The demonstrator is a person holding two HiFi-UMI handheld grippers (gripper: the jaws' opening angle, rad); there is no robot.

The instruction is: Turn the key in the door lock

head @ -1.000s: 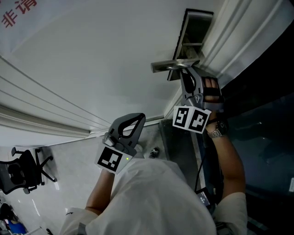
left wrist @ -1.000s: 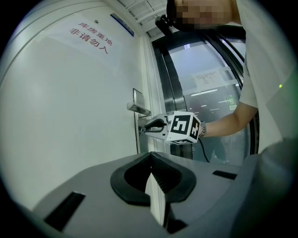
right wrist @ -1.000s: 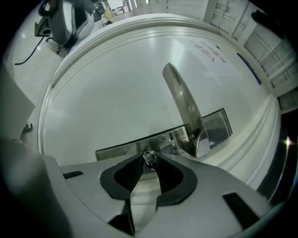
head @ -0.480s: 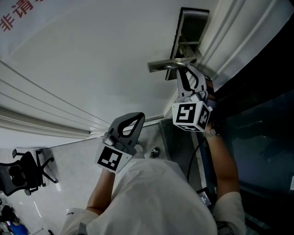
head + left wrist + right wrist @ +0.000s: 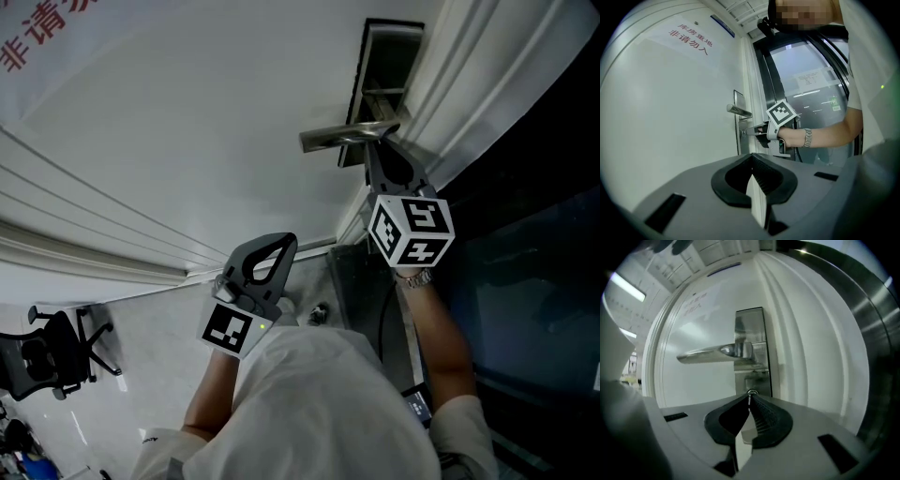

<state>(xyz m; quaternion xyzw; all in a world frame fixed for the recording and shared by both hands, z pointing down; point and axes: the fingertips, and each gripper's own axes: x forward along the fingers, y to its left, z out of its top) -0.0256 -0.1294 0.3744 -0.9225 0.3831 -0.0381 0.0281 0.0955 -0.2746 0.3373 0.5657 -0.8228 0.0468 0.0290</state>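
I am watching the key just below the door handle, low on the steel lock plate. Only a small round bit and a thin metal sliver of it are showing at the tips of the right claw. The keyhole itself is lying hidden behind those tips. This claw's jaws are closing, nearly together, and the pads are pinching that sliver between them.

From the head view the key is not showing at all. The right claw is reaching in under the handle and covering that spot, and its marker cube is blocking the hand behind it. Only a wristwatch is peeking out below the cube.

The left claw is hovering well away from the handle, down and to its left in the head view, apart from the white door. Its jaws are resting together with nothing between them.

Red characters far left of the handle are running off the picture's edge. The glass panel right of the handle is too dark for me to make out. An office chair is standing far below and left of the handle.
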